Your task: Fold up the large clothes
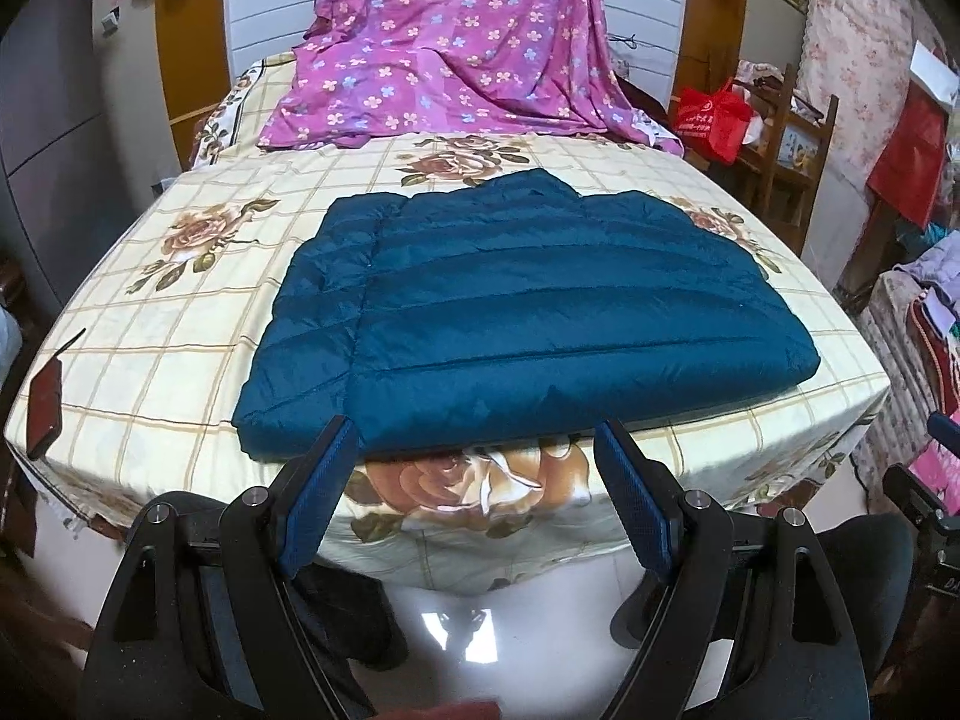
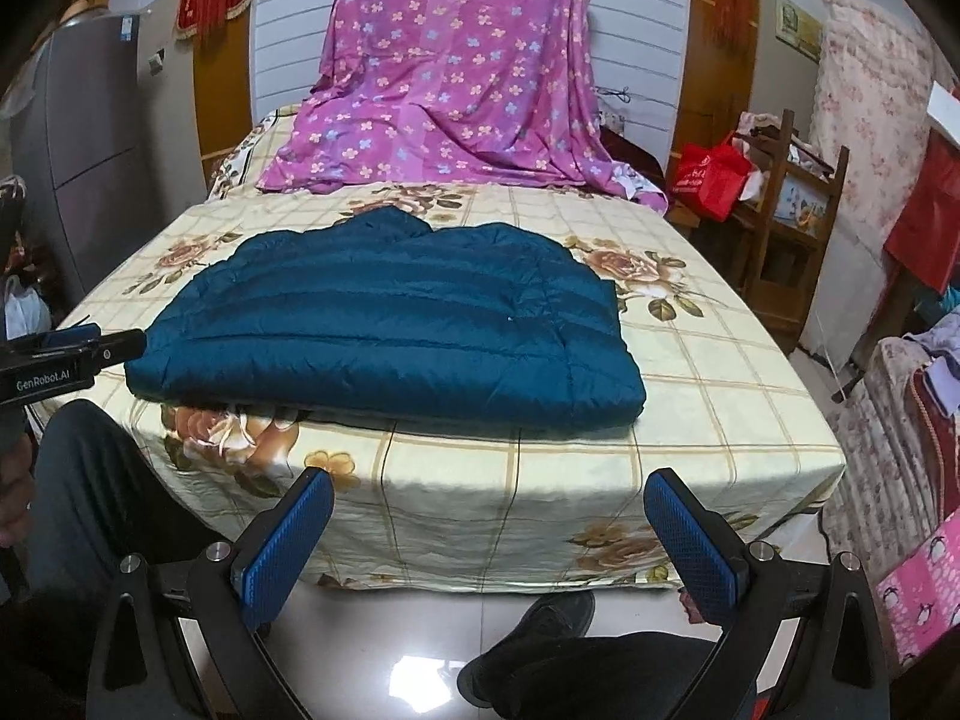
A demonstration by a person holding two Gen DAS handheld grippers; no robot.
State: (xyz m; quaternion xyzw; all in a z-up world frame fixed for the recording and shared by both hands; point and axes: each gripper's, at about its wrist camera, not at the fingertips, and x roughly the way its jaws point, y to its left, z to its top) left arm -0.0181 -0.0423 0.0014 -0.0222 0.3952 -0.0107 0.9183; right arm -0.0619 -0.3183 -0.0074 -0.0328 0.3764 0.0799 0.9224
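Note:
A dark teal quilted down jacket (image 1: 516, 312) lies folded flat on the bed, near its front edge, collar toward the far side. It also shows in the right wrist view (image 2: 396, 330). My left gripper (image 1: 477, 435) is open and empty, its blue fingertips just short of the jacket's near hem. My right gripper (image 2: 489, 486) is open and empty, held lower in front of the bed's front face, apart from the jacket. The left gripper's body (image 2: 66, 354) shows at the left edge of the right wrist view, beside the jacket's left corner.
The bed (image 1: 180, 324) has a cream checked sheet with roses. A purple floral sheet (image 1: 456, 48) drapes over the headboard end. A dark red flat object (image 1: 47, 408) lies at the bed's left corner. A wooden rack with a red bag (image 1: 714, 120) stands right. The person's legs and shoe (image 2: 528, 642) are below.

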